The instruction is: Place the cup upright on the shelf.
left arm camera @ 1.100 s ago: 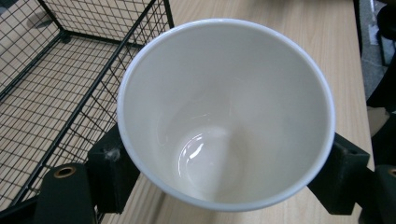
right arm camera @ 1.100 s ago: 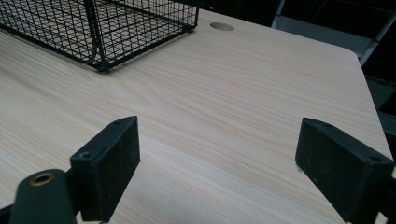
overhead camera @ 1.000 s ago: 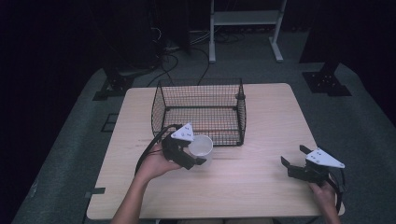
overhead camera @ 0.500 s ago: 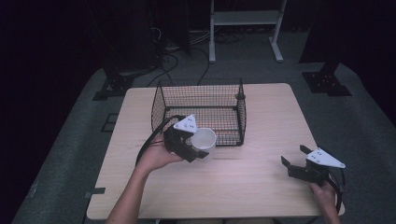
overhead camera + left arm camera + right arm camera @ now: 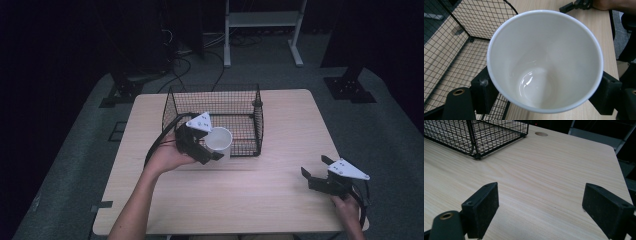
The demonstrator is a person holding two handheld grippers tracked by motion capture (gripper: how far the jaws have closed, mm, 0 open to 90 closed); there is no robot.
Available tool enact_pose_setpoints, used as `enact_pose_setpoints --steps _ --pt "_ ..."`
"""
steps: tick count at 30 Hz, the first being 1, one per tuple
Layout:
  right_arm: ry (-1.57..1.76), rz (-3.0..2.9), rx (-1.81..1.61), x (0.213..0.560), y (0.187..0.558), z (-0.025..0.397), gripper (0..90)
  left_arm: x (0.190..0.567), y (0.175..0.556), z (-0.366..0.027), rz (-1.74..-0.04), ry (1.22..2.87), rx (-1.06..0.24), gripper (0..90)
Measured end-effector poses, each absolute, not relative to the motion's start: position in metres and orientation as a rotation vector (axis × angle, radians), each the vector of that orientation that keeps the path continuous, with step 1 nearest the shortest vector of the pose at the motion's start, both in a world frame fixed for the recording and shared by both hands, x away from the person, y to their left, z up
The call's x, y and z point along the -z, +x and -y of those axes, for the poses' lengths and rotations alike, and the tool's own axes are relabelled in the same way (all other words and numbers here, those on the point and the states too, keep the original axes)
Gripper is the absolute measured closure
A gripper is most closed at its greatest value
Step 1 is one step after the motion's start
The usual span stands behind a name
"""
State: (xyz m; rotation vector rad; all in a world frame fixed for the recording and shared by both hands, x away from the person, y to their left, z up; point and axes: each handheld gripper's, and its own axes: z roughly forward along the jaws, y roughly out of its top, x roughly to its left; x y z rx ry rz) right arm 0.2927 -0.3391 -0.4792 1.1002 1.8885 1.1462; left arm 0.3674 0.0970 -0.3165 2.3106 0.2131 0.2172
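**White cup held at the basket's front edge**

The left gripper [image 5: 212, 150] is clamping a white, glossy, empty ceramic cup [image 5: 219, 141], one black jaw pressing on each side of its wall. In the left gripper view the cup [image 5: 544, 60] is opening toward the camera, its rim round and its inside bare, with a highlight at the bottom. The person's left hand [image 5: 167, 155] is wrapping the gripper body, forearm coming in from the near edge.

The cup is sitting just at the front wall of the black wire-mesh basket [image 5: 215, 97], which is standing on the light wooden table [image 5: 250, 200]. Whether the cup is resting on the tabletop or hanging slightly above it, I cannot tell. The mesh [image 5: 454, 45] is showing to the left of and behind the cup in the left gripper view.

The right gripper [image 5: 317, 172] is lying low near the table's near right corner, well apart from the basket, jaws spread wide with nothing between them. In the right gripper view bare wood [image 5: 541, 185] is showing between the jaws, and a corner of the basket [image 5: 476, 135] is standing farther off.
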Motion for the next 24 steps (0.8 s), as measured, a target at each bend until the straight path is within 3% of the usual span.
enact_pose_setpoints --steps 24 --pt "1.100 -1.879 -1.161 0.479 0.293 0.340 13.1 0.277 0.403 -0.087 -0.207 2.308 -0.211 21.4"
